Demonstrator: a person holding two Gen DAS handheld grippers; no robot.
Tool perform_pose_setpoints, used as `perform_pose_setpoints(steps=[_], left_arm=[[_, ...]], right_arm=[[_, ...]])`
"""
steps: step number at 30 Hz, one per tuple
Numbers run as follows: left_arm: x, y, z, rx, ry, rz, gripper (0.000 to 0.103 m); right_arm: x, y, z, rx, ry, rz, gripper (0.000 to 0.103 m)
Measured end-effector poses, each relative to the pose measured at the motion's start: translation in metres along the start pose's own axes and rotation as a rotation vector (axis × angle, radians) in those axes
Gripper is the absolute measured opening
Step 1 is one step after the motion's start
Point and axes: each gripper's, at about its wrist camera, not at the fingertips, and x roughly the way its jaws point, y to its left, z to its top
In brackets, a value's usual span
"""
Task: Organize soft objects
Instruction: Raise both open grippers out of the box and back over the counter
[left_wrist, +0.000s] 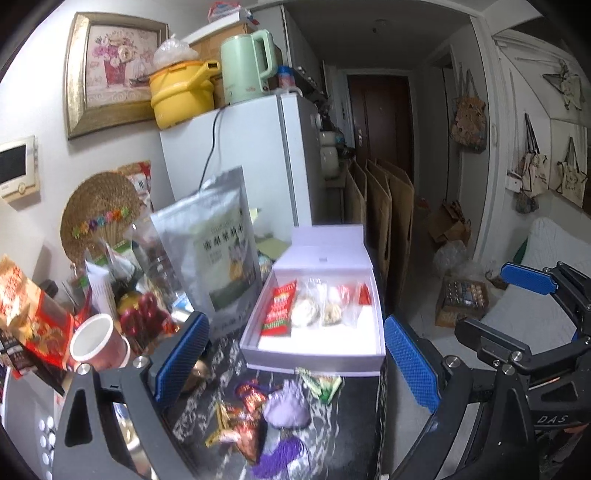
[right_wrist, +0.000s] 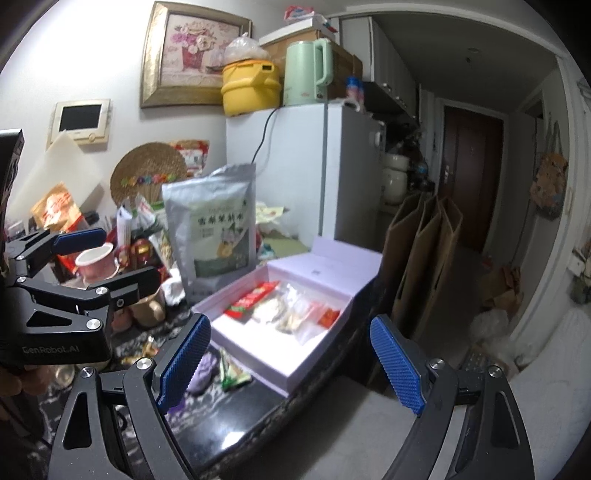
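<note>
Big white fridge (left_wrist: 236, 166) stands way out ahead of both claws, past the far end of the dark desk (right_wrist: 236, 417). Closer in, a tall silver pouch (left_wrist: 218, 251) stands ahead and left of the left claw (left_wrist: 295, 365). Right in front of that claw sits the open white box (left_wrist: 314, 354), lid flipped back, with a red packet (left_wrist: 279, 308) and a few clear-wrapped snacks lying flat inside. Both claws are spread wide with nothing between the blue pads. The right claw (right_wrist: 291, 362) hovers just short of the box's near corner. Between the left claw's fingers, on the desk in front of the box, sits a lilac soft pouch (left_wrist: 288, 406), I think fabric but it's blurry, beside a green wrapper (left_wrist: 325, 386) and some red candy wrappers (left_wrist: 247, 424).
</note>
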Motion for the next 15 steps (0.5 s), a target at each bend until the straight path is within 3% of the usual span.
perform_pose_setpoints(steps=[5,12,15], left_arm=[[0.005,0.002,-0.024,-0.034,0.048,-0.03,0.097],[0.012,0.007,-0.051,-0.026,0.086,0.026,0.097],[0.015,0.014,-0.059,-0.063,0.11,0.014,0.097]], right_arm=[[0.002,0.005,-0.023,0.007,0.038,0.016,0.089],[0.003,0.012,-0.05,0.02,0.052,0.059,0.089],[0.01,0.018,-0.059,0.022,0.076,0.083,0.089]])
